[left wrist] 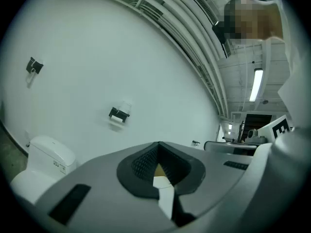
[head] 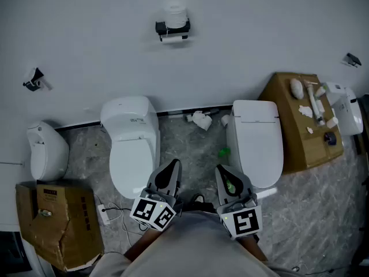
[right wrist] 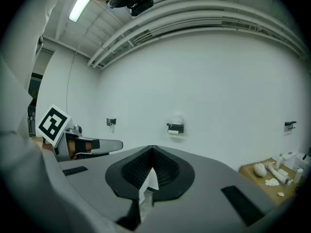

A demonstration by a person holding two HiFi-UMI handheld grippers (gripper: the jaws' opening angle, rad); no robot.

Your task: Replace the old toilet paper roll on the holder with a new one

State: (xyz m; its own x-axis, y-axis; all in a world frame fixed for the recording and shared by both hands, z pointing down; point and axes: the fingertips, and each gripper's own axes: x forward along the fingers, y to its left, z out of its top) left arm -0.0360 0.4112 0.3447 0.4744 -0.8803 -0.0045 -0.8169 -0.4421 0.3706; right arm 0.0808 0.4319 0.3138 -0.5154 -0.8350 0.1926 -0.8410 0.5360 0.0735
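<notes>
Since the toilet paper holder (head: 172, 30) sits way up at 12 o'clock on the wall, well apart from both grippers, I'd say nothing's started yet. It's black, with white paper on it and what looks like a roll on top. The left gripper (head: 172, 166) and right gripper (head: 222, 172), down at 6 o'clock, are pressed together and empty.

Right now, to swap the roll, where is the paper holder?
The paper holder hangs on the wall, top centre of the head view, above the gap between the rounded toilet and the square toilet.
</notes>
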